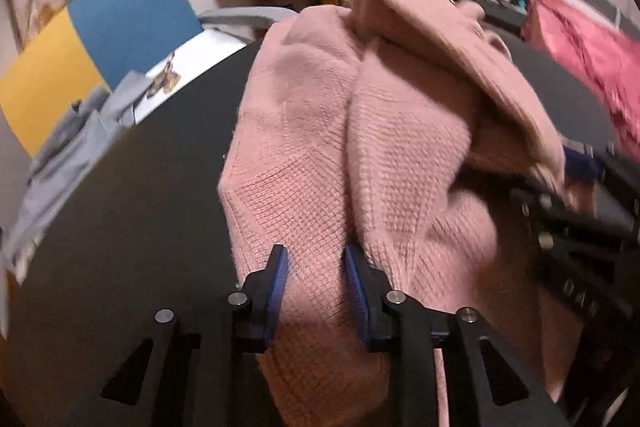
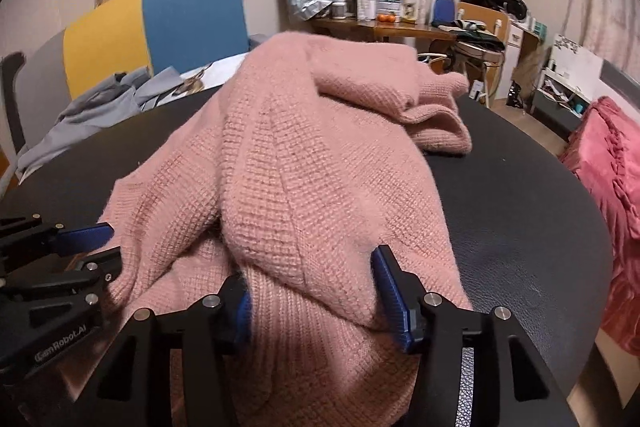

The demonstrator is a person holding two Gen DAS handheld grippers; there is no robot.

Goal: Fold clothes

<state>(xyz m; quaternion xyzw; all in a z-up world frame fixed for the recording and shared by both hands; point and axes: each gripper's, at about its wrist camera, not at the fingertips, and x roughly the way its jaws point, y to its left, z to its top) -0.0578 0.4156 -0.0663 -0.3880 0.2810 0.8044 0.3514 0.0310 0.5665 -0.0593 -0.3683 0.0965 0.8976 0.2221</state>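
Both grippers clamped on the pink knit sweater point(image 2: 288, 167): left gripper point(image 1: 316, 267) pinching a fold, right gripper point(image 2: 310, 287) squeezing a thicker bunch.

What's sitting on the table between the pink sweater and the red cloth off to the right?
Nothing: in the right wrist view only bare black table lies between the pink sweater and the red cloth.
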